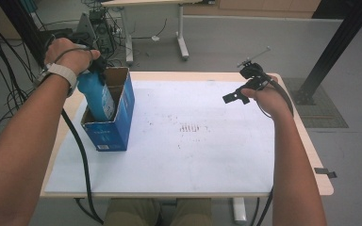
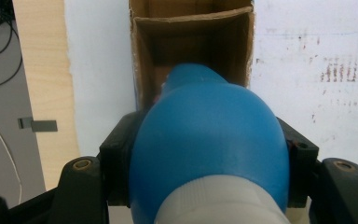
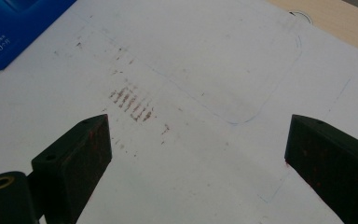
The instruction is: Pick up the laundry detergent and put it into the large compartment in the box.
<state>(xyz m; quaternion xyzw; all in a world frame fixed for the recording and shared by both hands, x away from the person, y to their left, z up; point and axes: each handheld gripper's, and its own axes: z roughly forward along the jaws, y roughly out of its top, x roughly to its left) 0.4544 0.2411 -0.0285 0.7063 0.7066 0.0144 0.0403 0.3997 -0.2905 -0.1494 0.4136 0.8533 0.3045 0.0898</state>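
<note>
Lowering bottle (image 1: 95, 94), clamped near its neck in left gripper (image 2: 205, 154) jaws, straight into open box (image 1: 122, 117) at worktop (image 1: 193, 141) left edge, centred between cardboard walls, right gripper (image 3: 198, 149) jaws apart, idle above worktop.

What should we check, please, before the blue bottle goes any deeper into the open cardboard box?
1. Grip: left hand-held gripper is clamped on the blue bottle near its white cap; ok.
2. Alignment: the bottle's base points into the cardboard box opening; ok.
3. Box interior: the part seen past the bottle looks free, the bottom is hidden; cannot tell.
4. Box stability: it stands upright on the white mat, unsupported by either gripper; cannot tell whether it will stay put.
5. Right hand-held gripper: jaws wide apart, nothing between them, well away from the box; ok.
</note>
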